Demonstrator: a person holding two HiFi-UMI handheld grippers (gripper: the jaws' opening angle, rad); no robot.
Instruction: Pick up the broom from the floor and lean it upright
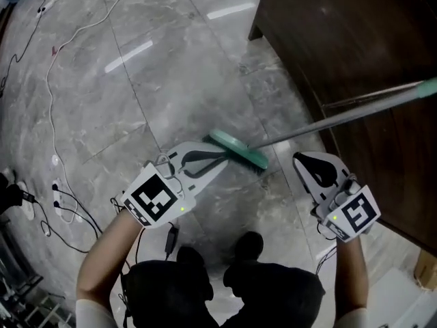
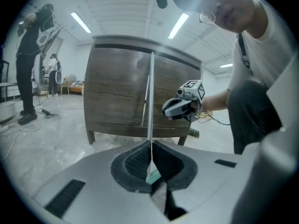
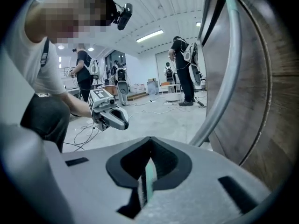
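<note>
While broom (image 1: pixel 240 149) leans on cabinet (image 1: pixel 355 46), left tool (image 1: pixel 220 161) and right tool (image 1: pixel 301 160) clenched empty.

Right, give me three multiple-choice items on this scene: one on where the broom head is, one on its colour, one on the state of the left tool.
1. Where is the broom head?
A) on top of the cabinet
B) down on the floor, between the two tools
C) clamped in the right tool

2. What colour is the broom head?
A) red
B) yellow
C) green

3. How do the left tool's jaws stand?
A) together, with nothing between them
B) wide apart
C) closed round a cable

Answers:
1 B: the head view shows it on the floor between the left tool and the right tool.
2 C: the head view shows it plainly green.
3 A: the left gripper view shows the tips meeting, with nothing gripped.
</note>
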